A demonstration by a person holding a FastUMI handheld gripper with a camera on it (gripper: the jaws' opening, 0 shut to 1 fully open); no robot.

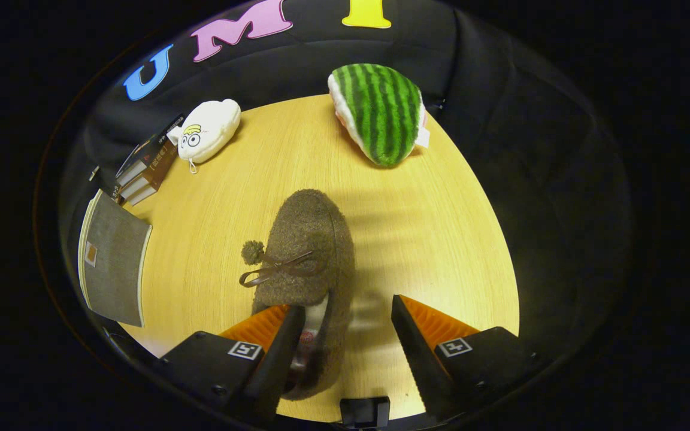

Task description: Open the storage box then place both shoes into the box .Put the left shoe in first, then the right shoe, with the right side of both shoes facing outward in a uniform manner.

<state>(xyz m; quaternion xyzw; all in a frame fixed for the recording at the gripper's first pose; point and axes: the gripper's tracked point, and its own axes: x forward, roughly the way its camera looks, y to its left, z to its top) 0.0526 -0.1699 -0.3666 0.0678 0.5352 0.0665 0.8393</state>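
I am holding my gripper low over the desk with its fingers spread apart, clamped on nothing. The brown shoe is lying just ahead, its heel end reaching back between the fingers but off to the left, so the left finger is sitting over the shoe's opening while the right finger is hanging over bare wood.

The main risk I am seeing is that off-centre line-up. If I am closing from here, the left finger may be pressing into the collar while the right one sweeps across the desk, shoving or spinning the shoe instead of pinching it. The fleecy upper is looking soft and likely to give, so a grip on the edge alone could be slipping once I lift. I am also unable to tell whether this is the left or the right shoe, so I am risking the wrong order or facing. I cannot make out the storage box with any certainty either.

The shoe is a fuzzy brown slipper with a thin bow and a small pompom, toe pointing away from me, toward the watermelon plush. A white plush, some books and a grey panel are sitting well off to the left.
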